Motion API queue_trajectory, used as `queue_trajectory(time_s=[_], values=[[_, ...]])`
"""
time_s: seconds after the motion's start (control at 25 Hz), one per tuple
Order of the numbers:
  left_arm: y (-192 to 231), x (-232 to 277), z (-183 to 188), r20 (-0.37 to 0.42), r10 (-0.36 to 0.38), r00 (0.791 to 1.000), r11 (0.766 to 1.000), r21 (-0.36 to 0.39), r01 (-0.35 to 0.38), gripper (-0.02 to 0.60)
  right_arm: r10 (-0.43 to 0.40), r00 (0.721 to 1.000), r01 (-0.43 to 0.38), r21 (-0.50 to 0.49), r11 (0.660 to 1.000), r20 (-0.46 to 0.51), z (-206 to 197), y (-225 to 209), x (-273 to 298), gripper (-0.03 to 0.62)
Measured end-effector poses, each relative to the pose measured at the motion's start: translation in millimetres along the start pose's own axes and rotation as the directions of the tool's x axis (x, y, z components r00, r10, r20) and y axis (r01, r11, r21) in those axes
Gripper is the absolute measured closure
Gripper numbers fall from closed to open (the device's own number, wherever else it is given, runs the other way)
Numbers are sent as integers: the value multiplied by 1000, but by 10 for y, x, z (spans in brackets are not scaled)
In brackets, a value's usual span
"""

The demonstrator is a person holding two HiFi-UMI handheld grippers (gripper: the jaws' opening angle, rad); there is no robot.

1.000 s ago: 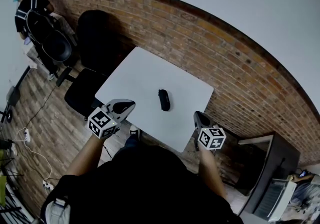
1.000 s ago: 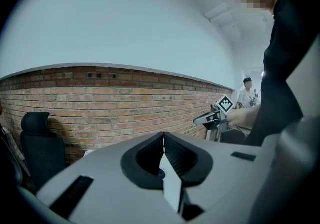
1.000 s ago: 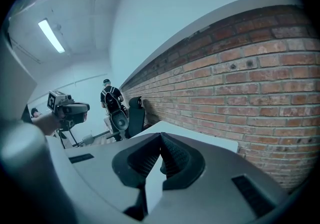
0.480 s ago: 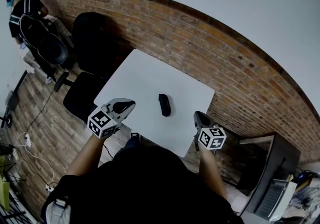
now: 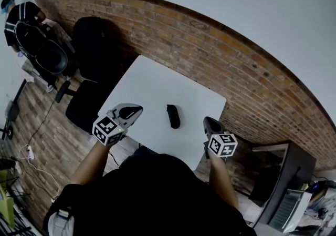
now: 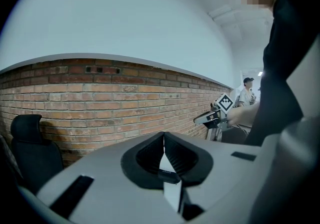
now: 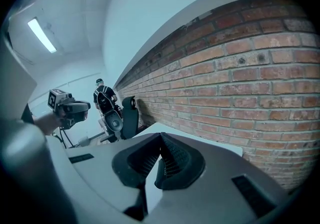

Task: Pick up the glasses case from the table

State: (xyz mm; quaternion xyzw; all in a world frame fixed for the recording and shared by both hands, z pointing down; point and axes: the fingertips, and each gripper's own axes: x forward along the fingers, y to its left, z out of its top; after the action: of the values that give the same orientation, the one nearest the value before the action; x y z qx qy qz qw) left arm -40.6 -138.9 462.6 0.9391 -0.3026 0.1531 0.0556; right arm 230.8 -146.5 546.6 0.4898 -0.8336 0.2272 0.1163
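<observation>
The glasses case (image 5: 172, 116), dark and oblong, lies on the white table (image 5: 157, 85), toward the edge nearest you. Its long axis runs roughly from 12 to 6 o'clock. It looks closed, though it is too small to be sure. Your left gripper (image 5: 135, 110) hovers at the case's 9 o'clock, over the table's near-left edge, apart from it. Your right gripper (image 5: 209, 123) hangs at about 3 to 4 o'clock, by the table's right corner, also apart. Both pairs of jaws are pressed together with nothing between them. A black chair (image 5: 89, 101) stands at the table's 9 o'clock, before the brick wall (image 5: 210, 56).
</observation>
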Motion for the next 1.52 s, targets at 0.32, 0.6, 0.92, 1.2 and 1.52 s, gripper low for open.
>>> queue_trajectory(time_s=[0.32,0.6,0.92,1.2,1.52], values=[[320,127,85,4,-18,1000,1000,2,18,569,-16,1000,17,17,1000,-8,114,-35,249,577],[573,170,94,5,-28,1000,1000,-9,29,569,-33,999,33,27,999,-9,210,-45,423,577],[800,189,107,5,-44,999,999,-6,45,569,-50,999,50,30,998,-10,287,-9,584,577],[987,277,160,2,-62,998,998,1,62,569,-75,997,75,47,996,-5,348,-39,675,577],[1140,356,155,0,-90,996,996,7,90,569,-96,995,96,56,994,-18,322,-57,804,577]])
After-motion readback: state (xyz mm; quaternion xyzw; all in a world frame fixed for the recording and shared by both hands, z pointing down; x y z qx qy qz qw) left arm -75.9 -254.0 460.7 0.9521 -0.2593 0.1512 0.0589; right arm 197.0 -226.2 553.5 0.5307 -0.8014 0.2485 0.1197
